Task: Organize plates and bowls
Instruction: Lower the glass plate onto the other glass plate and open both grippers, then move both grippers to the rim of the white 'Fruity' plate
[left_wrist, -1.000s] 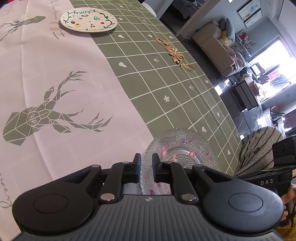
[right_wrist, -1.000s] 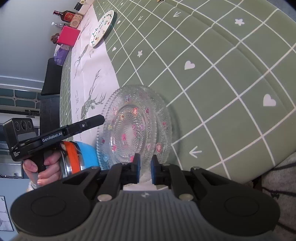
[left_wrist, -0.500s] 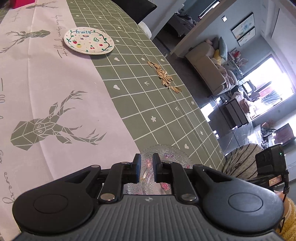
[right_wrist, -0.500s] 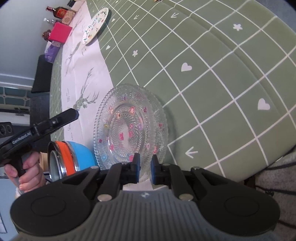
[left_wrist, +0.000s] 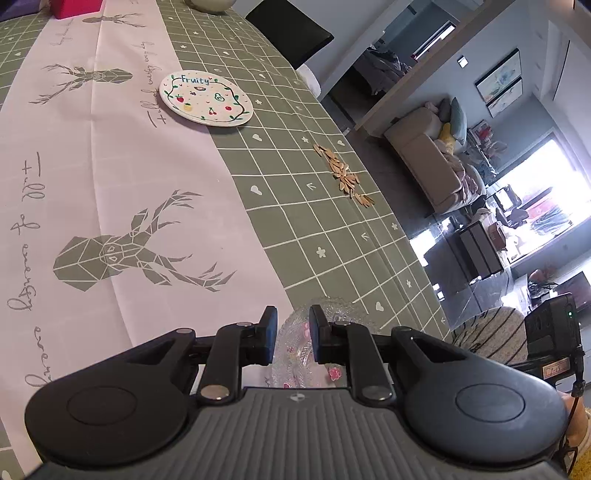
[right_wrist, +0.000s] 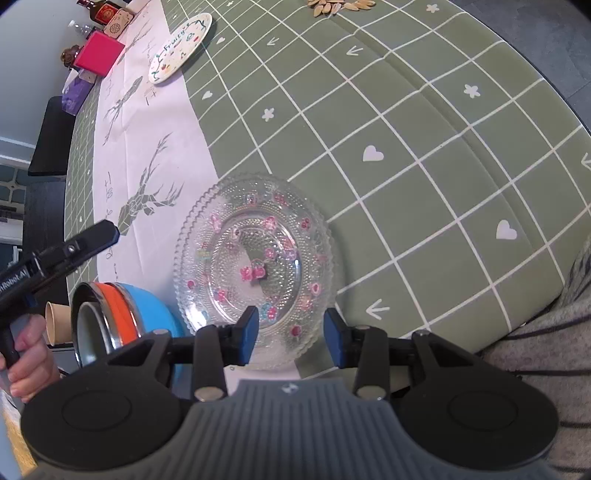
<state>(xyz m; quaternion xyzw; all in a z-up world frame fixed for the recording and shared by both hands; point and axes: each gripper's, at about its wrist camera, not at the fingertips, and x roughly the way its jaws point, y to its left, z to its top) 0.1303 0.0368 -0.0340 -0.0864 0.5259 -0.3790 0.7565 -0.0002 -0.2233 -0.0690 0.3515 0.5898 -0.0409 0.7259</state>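
Note:
A clear glass plate with pink flower spots lies flat on the green checked tablecloth near the table's front edge. My right gripper is open and empty, its blue pads just above the plate's near rim. My left gripper hangs above the plate's left side, its jaws a narrow gap apart and holding nothing. Its finger also shows in the right wrist view. A white "Fruity" plate sits far up the table. Stacked blue and orange bowls stand left of the glass plate.
A pile of seeds lies near the table's right edge. A pink box, bottles and a purple pack stand at the far end. A paper cup stands beside the bowls. The table edge curves close on the right.
The right gripper has opened and let go of the glass plate, which now lies flat. The left gripper has lifted and drawn back, its jaws slightly wider.

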